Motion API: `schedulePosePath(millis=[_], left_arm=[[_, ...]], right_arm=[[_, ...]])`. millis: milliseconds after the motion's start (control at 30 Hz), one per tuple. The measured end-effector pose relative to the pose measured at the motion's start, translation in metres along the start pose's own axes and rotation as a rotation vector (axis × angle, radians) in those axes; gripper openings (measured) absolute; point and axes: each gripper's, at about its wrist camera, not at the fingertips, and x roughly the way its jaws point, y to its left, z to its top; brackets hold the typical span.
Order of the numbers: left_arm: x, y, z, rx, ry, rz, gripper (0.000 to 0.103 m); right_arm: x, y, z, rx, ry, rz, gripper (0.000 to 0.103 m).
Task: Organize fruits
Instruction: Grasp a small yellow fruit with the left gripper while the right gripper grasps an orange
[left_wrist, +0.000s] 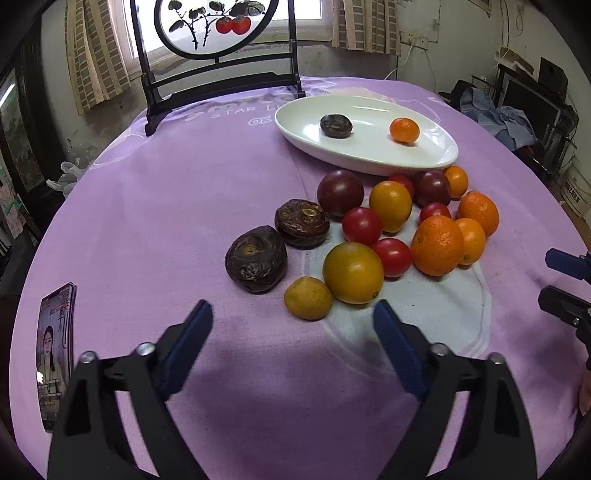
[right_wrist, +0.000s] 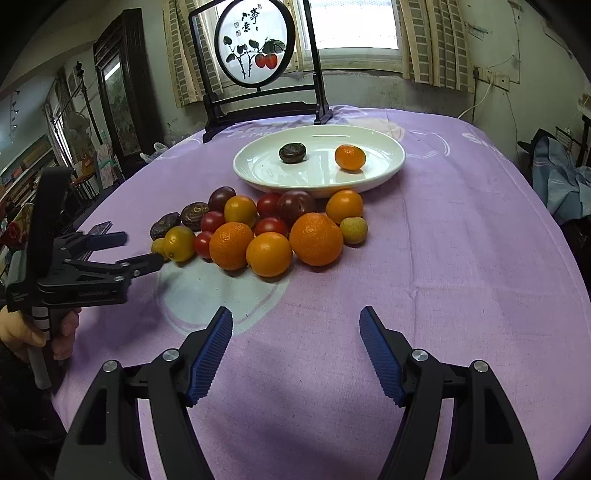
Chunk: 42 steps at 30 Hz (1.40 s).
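A white oval plate (left_wrist: 424, 155) (right_wrist: 258, 173) at the back of the table holds one dark wrinkled fruit (left_wrist: 335, 126) (right_wrist: 291, 152) and one small orange (left_wrist: 404, 130) (right_wrist: 349, 157). In front of it lies a pile of fruit: oranges (left_wrist: 437, 245) (right_wrist: 316, 239), red tomatoes (left_wrist: 361, 225) (right_wrist: 270, 226), dark plums (left_wrist: 340, 192), yellow fruits (left_wrist: 352, 272) (right_wrist: 179, 243) and two dark wrinkled fruits (left_wrist: 256, 258). My left gripper (left_wrist: 291, 319) (right_wrist: 142, 247) is open and empty, just short of a small yellow fruit (left_wrist: 308, 298). My right gripper (right_wrist: 295, 325) (left_wrist: 557, 277) is open and empty, nearer than the pile.
A purple cloth (left_wrist: 184, 206) covers the round table. A black-framed round painted screen (left_wrist: 218, 48) (right_wrist: 258, 59) stands at the back edge. A phone (left_wrist: 55, 350) lies at the left. Furniture and clutter surround the table.
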Motion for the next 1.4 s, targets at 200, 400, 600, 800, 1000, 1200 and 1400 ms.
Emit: schedulePosePath(millis=[200, 400, 600, 800, 1000, 1200, 1400], left_arm=[[0.021, -0.009, 0.008, 0.016, 0.063, -0.029, 0.055], [0.026, -0.011, 0.016, 0.012, 0.063, -0.052, 0.027], [-0.004, -0.012, 0.014, -0.014, 0.033, -0.132, 0.027], [-0.025, -0.019, 0.011, -0.004, -0.014, -0.179, 0.027], [-0.026, -0.022, 0.004, 0.004, -0.005, -0.233, 0.027], [-0.023, -0.018, 0.002, -0.018, 0.005, -0.252, 0.027], [-0.023, -0.014, 0.003, -0.032, 0.009, -0.253, 0.027]], right_arm=[[0.003, -0.004, 0.002, 0.011, 0.009, 0.016, 0.072], [0.008, -0.004, 0.002, 0.013, 0.024, 0.010, 0.072], [0.018, 0.000, 0.006, 0.006, 0.067, -0.019, 0.072], [0.048, 0.021, 0.012, -0.039, 0.157, -0.029, 0.072], [0.068, 0.038, 0.023, -0.115, 0.179, -0.072, 0.062], [0.085, 0.049, 0.040, -0.164, 0.162, -0.124, 0.060], [0.085, 0.048, 0.043, -0.159, 0.156, -0.097, 0.040]])
